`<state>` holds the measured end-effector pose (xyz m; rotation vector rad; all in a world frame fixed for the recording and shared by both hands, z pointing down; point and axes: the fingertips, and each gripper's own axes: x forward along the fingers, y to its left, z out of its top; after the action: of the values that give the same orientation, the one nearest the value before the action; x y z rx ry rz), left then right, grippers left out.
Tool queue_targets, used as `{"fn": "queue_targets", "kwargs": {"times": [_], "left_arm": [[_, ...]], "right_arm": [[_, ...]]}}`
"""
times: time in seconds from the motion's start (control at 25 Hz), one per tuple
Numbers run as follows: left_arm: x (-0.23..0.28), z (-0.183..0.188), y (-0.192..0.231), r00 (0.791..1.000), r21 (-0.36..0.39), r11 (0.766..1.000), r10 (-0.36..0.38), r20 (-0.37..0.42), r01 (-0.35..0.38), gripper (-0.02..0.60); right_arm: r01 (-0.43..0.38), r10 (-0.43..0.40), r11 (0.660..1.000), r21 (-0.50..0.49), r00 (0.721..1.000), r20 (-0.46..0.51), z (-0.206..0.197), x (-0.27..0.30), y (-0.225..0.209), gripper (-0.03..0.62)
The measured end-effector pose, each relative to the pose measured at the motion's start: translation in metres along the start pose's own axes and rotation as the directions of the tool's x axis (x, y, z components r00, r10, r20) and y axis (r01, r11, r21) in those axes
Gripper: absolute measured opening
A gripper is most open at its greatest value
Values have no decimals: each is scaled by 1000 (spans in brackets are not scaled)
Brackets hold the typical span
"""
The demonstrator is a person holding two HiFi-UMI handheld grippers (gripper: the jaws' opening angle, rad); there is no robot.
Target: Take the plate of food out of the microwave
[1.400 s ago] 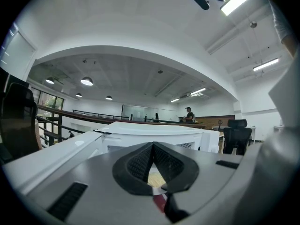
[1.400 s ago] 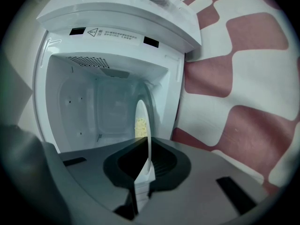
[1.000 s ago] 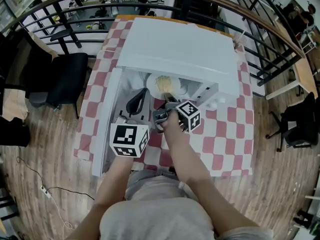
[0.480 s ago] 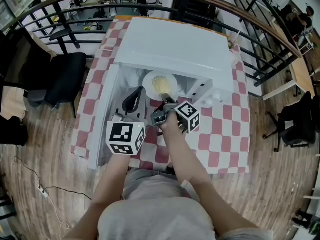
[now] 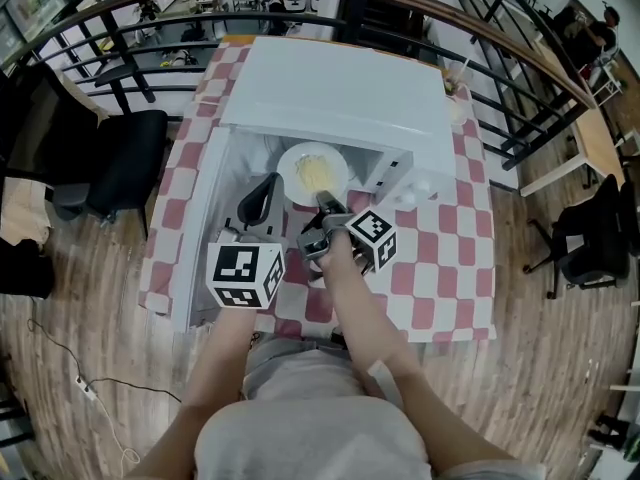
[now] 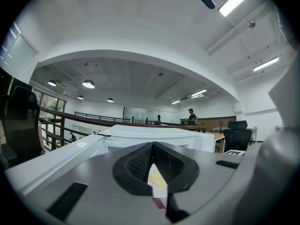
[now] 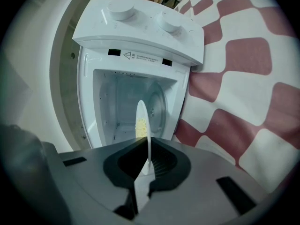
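Note:
The white plate (image 5: 312, 173) with yellow food sits in front of the open white microwave (image 5: 340, 93), just outside its cavity. My right gripper (image 5: 325, 205) is shut on the plate's near rim. In the right gripper view the plate (image 7: 142, 121) shows edge-on, pinched between the jaws of the right gripper (image 7: 146, 158), with the empty cavity (image 7: 126, 102) behind it. My left gripper (image 5: 268, 190) hovers left of the plate by the open door (image 5: 200, 218). In its own view the left gripper (image 6: 152, 146) has its tips together, holding nothing.
The microwave stands on a table with a red and white checked cloth (image 5: 440, 268). A black chair (image 5: 120, 158) is to the left, and dark railings (image 5: 500, 78) run behind the table. The control knobs (image 7: 140, 15) face my right gripper.
The right gripper has drawn back toward me with the plate, which has come out from under the microwave's top. The left gripper has stayed beside the door.

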<state>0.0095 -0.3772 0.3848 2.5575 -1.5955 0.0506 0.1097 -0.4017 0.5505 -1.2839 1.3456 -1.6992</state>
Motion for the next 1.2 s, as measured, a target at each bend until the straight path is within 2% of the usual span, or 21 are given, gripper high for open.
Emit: {"fn": "queue_targets", "kwargs": {"times": [0.48,1.2], "left_arm": [[-6,3,-2,1000,-8,1000,20,14,-20,3],[-7,6,-15,1000,11,1000,-20,20,20,3]], "right_arm": [[-25,22,999,-47,998,-59,-15,-27,11,32],[-57,55,997,-43,998,-43,-11,-62,35,32]]}}
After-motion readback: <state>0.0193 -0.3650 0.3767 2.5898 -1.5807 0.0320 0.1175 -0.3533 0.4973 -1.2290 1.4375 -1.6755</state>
